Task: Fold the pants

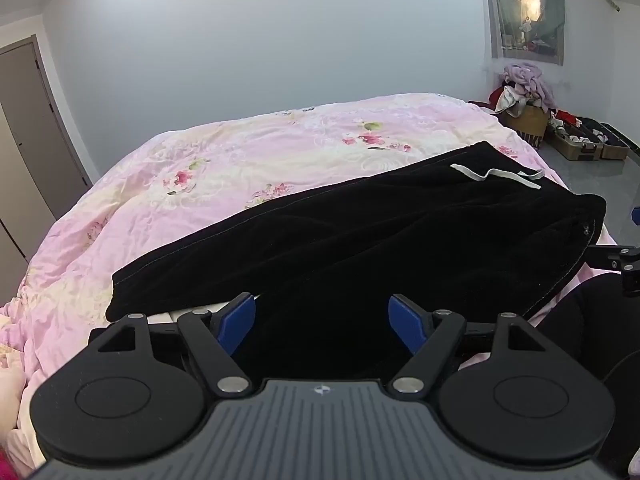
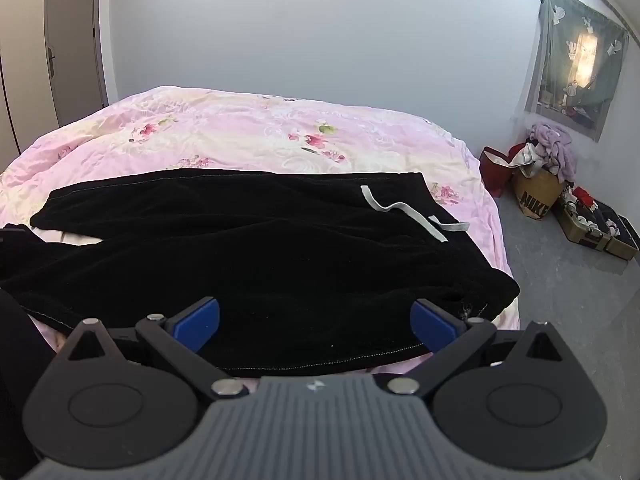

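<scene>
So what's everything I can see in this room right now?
pants: one, black, spread on the bed, waist toward the right
drawstring: one, white, lying loose on the waist end
quilt: one, pink with flowers, covering the bed
paper bag: one, brown, on the floor by the far wall, clothes heaped on top
cases: open, olive, on the floor right of the bag; number unclear
wall hanging: one, grey-green, on the right wall
door: one, grey-brown, far left
left claw: one, black with blue pads, open over the pants
right claw: one, same colours, open over the pants
</scene>
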Demonstrator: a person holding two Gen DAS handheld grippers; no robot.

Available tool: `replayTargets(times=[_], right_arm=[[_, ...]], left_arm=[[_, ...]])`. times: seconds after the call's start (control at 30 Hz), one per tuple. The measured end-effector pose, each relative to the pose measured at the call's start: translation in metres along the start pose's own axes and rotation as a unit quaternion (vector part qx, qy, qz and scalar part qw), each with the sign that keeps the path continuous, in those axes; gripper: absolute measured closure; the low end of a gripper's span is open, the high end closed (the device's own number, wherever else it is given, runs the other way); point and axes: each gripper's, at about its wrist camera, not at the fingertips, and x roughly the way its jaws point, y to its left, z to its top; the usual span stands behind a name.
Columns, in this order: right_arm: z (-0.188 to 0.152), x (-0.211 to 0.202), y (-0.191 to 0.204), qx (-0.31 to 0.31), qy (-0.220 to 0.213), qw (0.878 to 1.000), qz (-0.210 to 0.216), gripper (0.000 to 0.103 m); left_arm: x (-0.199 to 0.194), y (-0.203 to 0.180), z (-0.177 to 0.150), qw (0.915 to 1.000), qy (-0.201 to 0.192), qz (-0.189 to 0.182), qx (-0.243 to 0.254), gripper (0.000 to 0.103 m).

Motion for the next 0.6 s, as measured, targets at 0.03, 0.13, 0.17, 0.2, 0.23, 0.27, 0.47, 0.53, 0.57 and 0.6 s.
replayTargets(times=[0.03, 0.13, 0.17, 0.2, 0.23, 0.27, 0.47, 0.53, 0.57, 0.6], right_arm=[[0.0001, 0.0001, 0.0006, -0.001, 0.001, 1.0, 0.0, 0.005], [0.0004, 0.0, 0.0023, -0.003, 0.002, 1.0, 0.0, 0.005], [0.0004, 0.0001, 0.0022, -0.002, 0.002, 1.0, 0.0, 0.005], [0.0005, 0.0001, 0.0025, -0.002, 0.002, 1.0, 0.0, 0.005], [0.0007, 0.0028, 0.0009, -0.002, 0.003, 1.0, 0.001, 0.005], [0.001, 0.0033, 0.0013, -0.002, 0.004, 1.0, 0.002, 0.005], [-0.0019, 0.0058, 0.0021, 0.002, 0.008, 1.0, 0.002, 0.005], [-0.0028, 0.0061, 0.0014, 0.005, 0.009, 1.0, 0.003, 0.005], [-0.0033, 0.0059, 0.0008, 0.006, 0.01, 1.0, 0.003, 0.005], [-0.0037, 0.0059, 0.0005, 0.006, 0.01, 1.0, 0.003, 0.005]], left_arm=[[-0.0001, 0.0, 0.0002, 1.0, 0.0, 0.0, 0.0, 0.014], [0.0007, -0.0009, -0.001, 1.0, 0.003, -0.001, -0.002, 0.014], [0.0014, -0.0005, -0.0011, 1.0, 0.005, -0.001, -0.003, 0.014], [0.0022, -0.0002, -0.0014, 1.0, 0.007, -0.001, -0.004, 0.014], [0.0029, 0.0012, -0.002, 1.0, 0.008, -0.001, -0.005, 0.014], [0.0047, 0.0028, -0.0001, 0.9999, 0.011, -0.001, -0.006, 0.014], [0.0064, 0.0039, -0.0012, 0.9999, 0.016, 0.002, -0.006, 0.014], [0.0067, 0.0026, -0.001, 0.9998, 0.018, 0.002, -0.005, 0.014], [0.0068, 0.002, -0.0007, 0.9998, 0.019, 0.002, -0.005, 0.014], [0.0068, 0.0016, -0.0009, 0.9998, 0.02, 0.002, -0.004, 0.014]])
